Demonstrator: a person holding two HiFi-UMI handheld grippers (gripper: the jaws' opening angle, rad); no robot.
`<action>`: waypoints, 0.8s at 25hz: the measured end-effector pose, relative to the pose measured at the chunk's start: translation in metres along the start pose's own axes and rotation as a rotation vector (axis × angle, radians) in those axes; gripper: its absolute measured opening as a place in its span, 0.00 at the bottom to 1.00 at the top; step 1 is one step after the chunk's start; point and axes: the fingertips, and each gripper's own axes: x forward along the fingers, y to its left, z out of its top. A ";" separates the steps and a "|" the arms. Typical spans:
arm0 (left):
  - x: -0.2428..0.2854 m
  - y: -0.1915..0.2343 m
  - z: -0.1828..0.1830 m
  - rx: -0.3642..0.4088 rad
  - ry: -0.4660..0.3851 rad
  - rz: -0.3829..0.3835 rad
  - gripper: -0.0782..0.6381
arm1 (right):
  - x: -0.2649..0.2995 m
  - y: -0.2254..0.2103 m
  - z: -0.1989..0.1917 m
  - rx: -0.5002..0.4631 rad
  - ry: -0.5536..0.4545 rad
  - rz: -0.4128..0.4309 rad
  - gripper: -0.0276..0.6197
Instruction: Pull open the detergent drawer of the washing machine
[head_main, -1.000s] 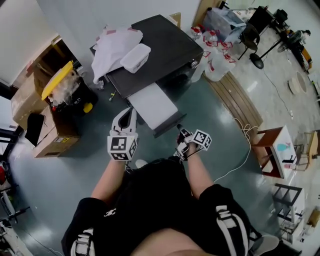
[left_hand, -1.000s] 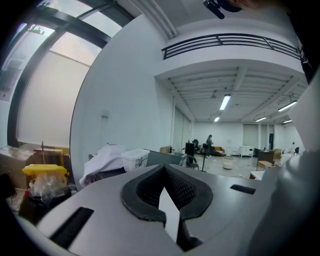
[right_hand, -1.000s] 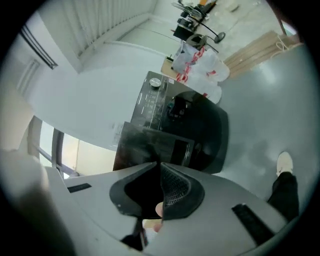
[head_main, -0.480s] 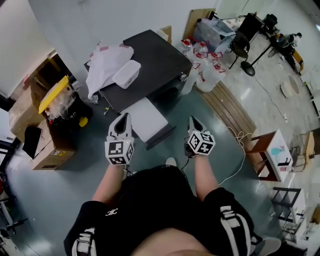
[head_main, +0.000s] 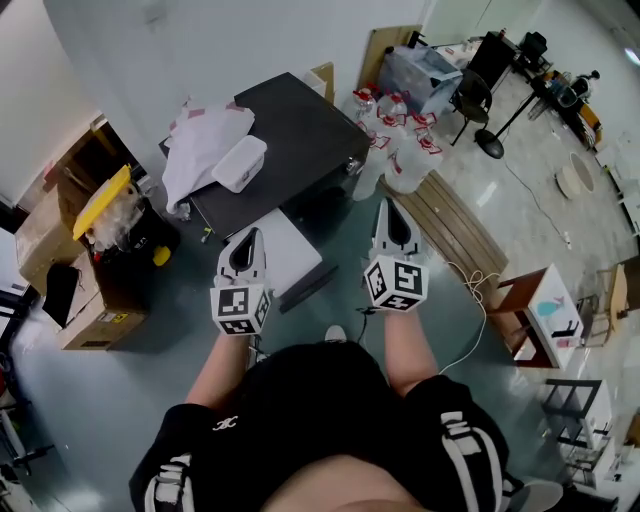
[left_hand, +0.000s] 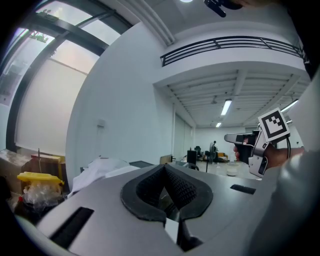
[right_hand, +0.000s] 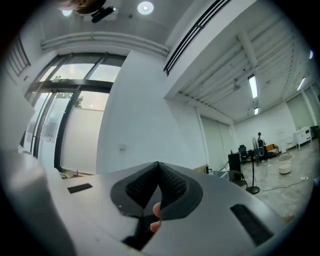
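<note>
The washing machine (head_main: 290, 125) with a dark top stands ahead of me in the head view. A white drawer (head_main: 285, 250) juts out of its front toward me. My left gripper (head_main: 249, 237) hovers over the drawer's left part, shut and holding nothing. My right gripper (head_main: 386, 206) is raised to the drawer's right, apart from it, also shut and holding nothing. In the left gripper view the left gripper (left_hand: 165, 167) shows closed pads, and the right gripper (left_hand: 229, 138) is seen at the right. In the right gripper view the right gripper (right_hand: 158, 165) points level at a white wall.
A white cloth (head_main: 195, 140) and a white box (head_main: 238, 163) lie on the machine's top. Cardboard boxes and a yellow lid (head_main: 98, 195) stand at the left. Plastic jugs (head_main: 400, 150), a wooden board (head_main: 455, 230), a floor cable (head_main: 482, 300) and a small stool (head_main: 545, 310) are at the right.
The right gripper has risen from low by the drawer's front corner and rolled upright, now level with the left one. The left gripper has lifted a little.
</note>
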 end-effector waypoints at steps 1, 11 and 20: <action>0.002 -0.002 0.003 0.002 -0.004 0.002 0.11 | 0.000 0.002 0.004 -0.001 -0.007 0.015 0.05; 0.009 -0.008 0.019 0.020 -0.020 0.022 0.11 | 0.006 0.012 -0.003 0.017 0.009 0.071 0.05; 0.006 -0.006 0.021 0.032 -0.020 0.037 0.11 | 0.010 0.018 -0.015 0.051 0.034 0.092 0.05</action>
